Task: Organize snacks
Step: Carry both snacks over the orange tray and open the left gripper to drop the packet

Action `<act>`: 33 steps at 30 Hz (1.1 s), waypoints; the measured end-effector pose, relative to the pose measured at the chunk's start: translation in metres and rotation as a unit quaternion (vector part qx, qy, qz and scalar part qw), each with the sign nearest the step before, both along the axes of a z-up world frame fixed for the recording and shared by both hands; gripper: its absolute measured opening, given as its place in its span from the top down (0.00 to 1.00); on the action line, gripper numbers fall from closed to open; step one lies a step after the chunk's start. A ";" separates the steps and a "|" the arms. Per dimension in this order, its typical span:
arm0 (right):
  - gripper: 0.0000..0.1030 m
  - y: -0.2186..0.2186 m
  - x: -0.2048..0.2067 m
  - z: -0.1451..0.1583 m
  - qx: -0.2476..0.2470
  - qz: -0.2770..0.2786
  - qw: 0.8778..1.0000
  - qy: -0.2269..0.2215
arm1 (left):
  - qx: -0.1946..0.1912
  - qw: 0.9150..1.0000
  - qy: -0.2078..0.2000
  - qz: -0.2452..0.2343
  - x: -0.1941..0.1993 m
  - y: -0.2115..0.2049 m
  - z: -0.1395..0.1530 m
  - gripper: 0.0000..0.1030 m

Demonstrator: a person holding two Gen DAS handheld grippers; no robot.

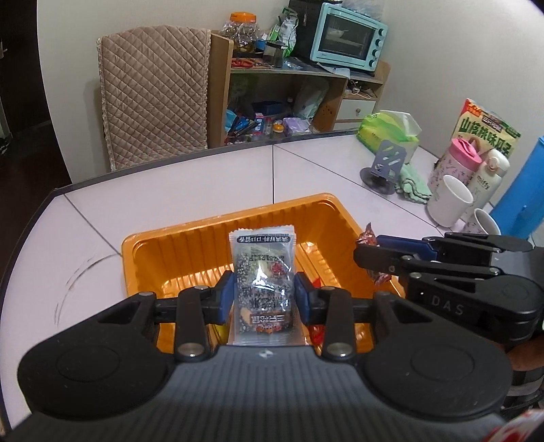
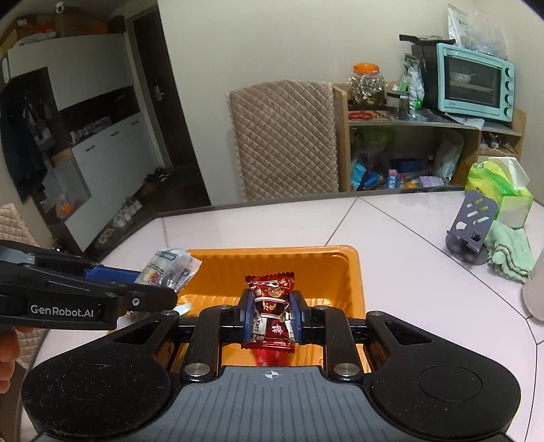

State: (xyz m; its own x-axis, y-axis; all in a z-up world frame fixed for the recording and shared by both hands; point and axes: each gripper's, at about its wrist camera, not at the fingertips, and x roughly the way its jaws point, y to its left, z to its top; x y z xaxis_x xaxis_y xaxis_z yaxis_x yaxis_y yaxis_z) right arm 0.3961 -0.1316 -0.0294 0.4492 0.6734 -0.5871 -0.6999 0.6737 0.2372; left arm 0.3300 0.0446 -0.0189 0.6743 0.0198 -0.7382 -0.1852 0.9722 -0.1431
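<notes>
Two claws, each pinching a snack above the orange tray [image 1: 163, 251].
Left claw [image 1: 264, 292] grips a silver packet [image 1: 261, 272], right claw [image 2: 272, 314] a red candy [image 2: 272, 306]; mugs [image 1: 448, 200] stand at the desk's [image 1: 170, 190] right edge.

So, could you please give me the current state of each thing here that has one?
Left gripper: shut on silver snack packet.
Right gripper: shut on red candy.
Orange tray: upright on table, a few wrappers inside.
Oven: door closed.
Jar: lid on.
</notes>
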 end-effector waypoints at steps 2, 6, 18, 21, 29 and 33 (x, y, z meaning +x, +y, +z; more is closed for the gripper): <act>0.78 0.004 0.009 -0.004 -0.002 -0.003 1.000 0.003 | -0.003 1.000 0.005 0.001 0.009 0.000 -0.003 0.67; 0.78 0.009 0.022 -0.013 -0.009 -0.006 1.000 0.008 | -0.006 1.000 0.013 0.000 0.027 -0.001 -0.011 0.67; 0.78 0.010 0.042 -0.032 -0.026 -0.015 0.999 0.022 | -0.001 0.999 0.041 -0.002 0.061 -0.007 -0.035 0.67; 0.78 0.010 0.044 -0.034 -0.026 -0.018 0.999 0.025 | 0.003 0.999 0.045 -0.004 0.066 -0.008 -0.038 0.67; 0.78 0.010 0.048 -0.035 -0.024 -0.022 0.999 0.027 | -0.015 0.998 0.055 0.000 0.074 -0.004 -0.045 0.66; 0.78 0.010 0.048 -0.034 -0.024 -0.022 0.999 0.027 | -0.008 0.999 0.048 0.000 0.074 -0.003 -0.043 0.66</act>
